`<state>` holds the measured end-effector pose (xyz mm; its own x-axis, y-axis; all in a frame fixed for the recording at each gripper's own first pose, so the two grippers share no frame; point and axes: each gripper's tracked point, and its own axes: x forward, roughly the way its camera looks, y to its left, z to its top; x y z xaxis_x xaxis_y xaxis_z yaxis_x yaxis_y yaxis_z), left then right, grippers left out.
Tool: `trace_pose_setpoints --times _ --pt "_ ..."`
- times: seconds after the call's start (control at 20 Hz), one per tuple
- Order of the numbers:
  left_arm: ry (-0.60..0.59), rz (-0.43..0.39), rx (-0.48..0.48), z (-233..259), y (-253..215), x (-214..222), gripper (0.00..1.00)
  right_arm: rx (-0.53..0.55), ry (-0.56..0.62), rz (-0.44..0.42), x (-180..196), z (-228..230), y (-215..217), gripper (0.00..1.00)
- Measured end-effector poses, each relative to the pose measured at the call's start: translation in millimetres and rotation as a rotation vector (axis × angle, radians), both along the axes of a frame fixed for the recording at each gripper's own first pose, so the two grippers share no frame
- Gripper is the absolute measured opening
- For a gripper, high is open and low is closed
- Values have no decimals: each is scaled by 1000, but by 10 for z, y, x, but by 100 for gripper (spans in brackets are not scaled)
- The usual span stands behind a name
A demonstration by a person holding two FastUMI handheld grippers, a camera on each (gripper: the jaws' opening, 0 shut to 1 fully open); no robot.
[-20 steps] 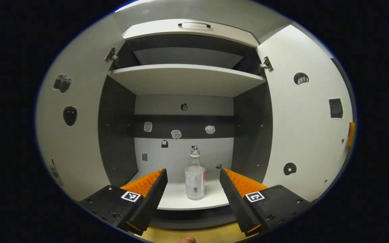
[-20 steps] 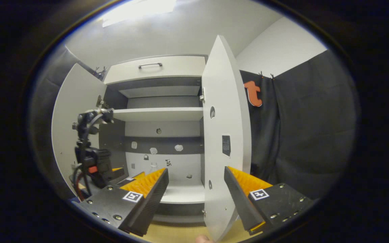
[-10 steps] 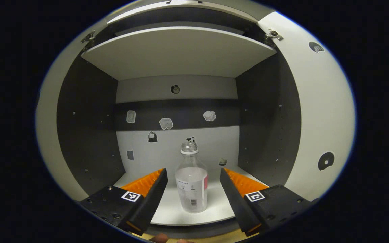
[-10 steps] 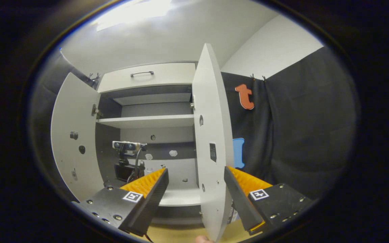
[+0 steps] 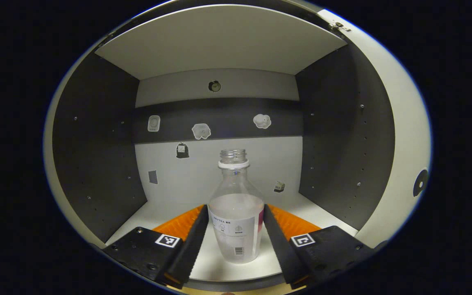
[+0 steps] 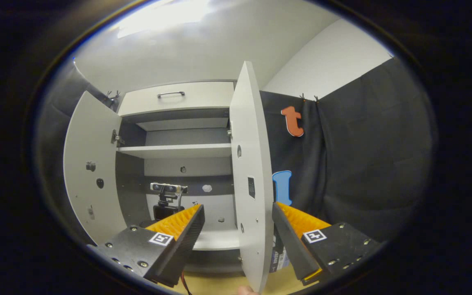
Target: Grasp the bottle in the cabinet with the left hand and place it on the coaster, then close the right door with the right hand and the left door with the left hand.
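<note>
left tool straddles bottle near shelf front edge, fingers close beside it, contact unclear. right tool open around right door edge.

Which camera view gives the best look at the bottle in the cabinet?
The left gripper view: the bottle stands upright on the cabinet floor, close, between the left gripper's fingers. In the right gripper view, I cannot make the bottle out.

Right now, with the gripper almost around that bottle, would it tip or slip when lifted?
The bottle looks like thin clear plastic, so it is probably light and may dent if squeezed. It is tall, narrow and uncapped, so a nudge could tip it. The label might help grip.
</note>
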<state>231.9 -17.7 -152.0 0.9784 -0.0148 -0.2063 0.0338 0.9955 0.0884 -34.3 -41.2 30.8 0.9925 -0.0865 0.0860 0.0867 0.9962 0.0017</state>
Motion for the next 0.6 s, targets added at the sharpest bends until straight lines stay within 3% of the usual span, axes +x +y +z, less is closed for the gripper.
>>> trace_pose_setpoints --times 0.1,0.25,0.6 --pt "-5 -2 6 20 15 7 78 0 1 4 -43 5 0 99" --pt "6 0 -1 29 29 -65 77 1 -5 5 -107 42 -23 99" --pt "-30 -77 -43 240 -104 -638 77 12 -12 39 -258 83 -37 99"
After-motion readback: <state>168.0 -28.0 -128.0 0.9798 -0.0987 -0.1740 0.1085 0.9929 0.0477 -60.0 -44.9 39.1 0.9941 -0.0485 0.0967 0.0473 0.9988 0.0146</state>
